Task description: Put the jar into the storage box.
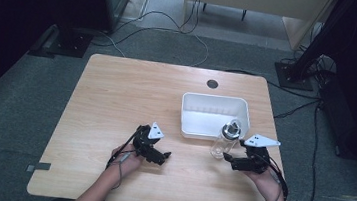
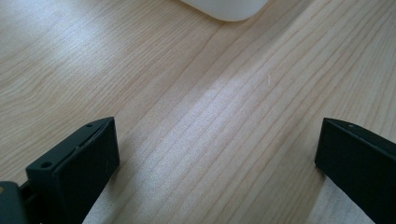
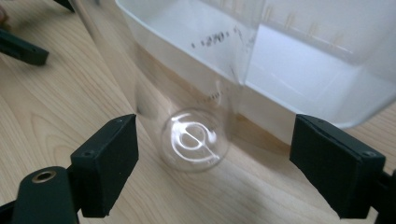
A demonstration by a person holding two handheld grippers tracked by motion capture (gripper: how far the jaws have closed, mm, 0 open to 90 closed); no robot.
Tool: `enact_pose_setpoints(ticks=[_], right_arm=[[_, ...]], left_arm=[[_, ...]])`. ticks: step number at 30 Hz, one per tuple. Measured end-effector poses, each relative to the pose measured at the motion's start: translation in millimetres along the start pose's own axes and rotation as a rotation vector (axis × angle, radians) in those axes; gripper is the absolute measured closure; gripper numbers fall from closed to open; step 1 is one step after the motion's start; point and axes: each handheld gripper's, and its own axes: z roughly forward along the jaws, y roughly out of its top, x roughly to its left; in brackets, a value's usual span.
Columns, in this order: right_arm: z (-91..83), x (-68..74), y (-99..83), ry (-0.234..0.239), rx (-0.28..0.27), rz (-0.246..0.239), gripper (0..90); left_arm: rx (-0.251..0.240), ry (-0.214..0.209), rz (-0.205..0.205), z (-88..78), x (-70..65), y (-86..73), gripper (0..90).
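Right gripper view shows us wide jaws flanking, not touching, the clear bottle (image 3: pixel 196 140), white tub (image 3: pixel 299 70) at one o'clock.

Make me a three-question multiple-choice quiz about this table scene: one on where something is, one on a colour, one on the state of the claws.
1. Where does the clear bottle stand?
A. Inside the tub
B. On the table, just in front of the tub
C. At the table's far left corner

2. What colour is the tub?
A. White
B. Red
C. Black

3. How does the right claw stand?
A. Clamped on the tub's rim
B. Shut tight with nothing near
C. Open, with the bottle ahead between its jaws but not gripped

Answers:
1. B, since the high view shows the bottle on the wood at the tub's near edge.
2. A, as the tub's walls and floor are white in the high view.
3. C, because the right gripper view shows both pads standing clear of the glass.
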Motion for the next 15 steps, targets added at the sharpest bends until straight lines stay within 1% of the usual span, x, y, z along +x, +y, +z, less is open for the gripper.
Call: enact_pose_setpoints(ticks=[2, 6, 8, 11, 12, 13, 14, 15], right_arm=[[1.6, 1.0, 0.8, 0.011, -0.019, 0.0, 15.4], [4.9, 4.3, 2.4, 0.006, -0.034, -0.005, 15.5], [7.7, 6.7, 4.2, 0.007, -0.05, 0.012, 16.2], [9.2, 8.6, 5.2, -0.004, -0.058, 0.013, 16.3], [9.8, 9.0, 5.5, -0.005, -0.067, 0.016, 16.3], [10.3, 10.0, 5.8, -0.011, -0.087, 0.025, 16.4], [10.3, 10.0, 5.8, -0.011, -0.087, 0.025, 16.4], [11.0, 11.1, 5.9, -0.017, -0.107, 0.031, 16.4]], left_arm=[[0.0, 0.0, 0.0, 0.0, 0.0, 0.0, 0.0], [0.0, 0.0, 0.0, 0.0, 0.0, 0.0, 0.0], [0.0, 0.0, 0.0, 0.0, 0.0, 0.0, 0.0], [0.0, 0.0, 0.0, 0.0, 0.0, 0.0, 0.0], [0.0, 0.0, 0.0, 0.0, 0.0, 0.0, 0.0], [0.0, 0.0, 0.0, 0.0, 0.0, 0.0, 0.0], [0.0, 0.0, 0.0, 0.0, 0.0, 0.0, 0.0], [0.0, 0.0, 0.0, 0.0, 0.0, 0.0, 0.0]])
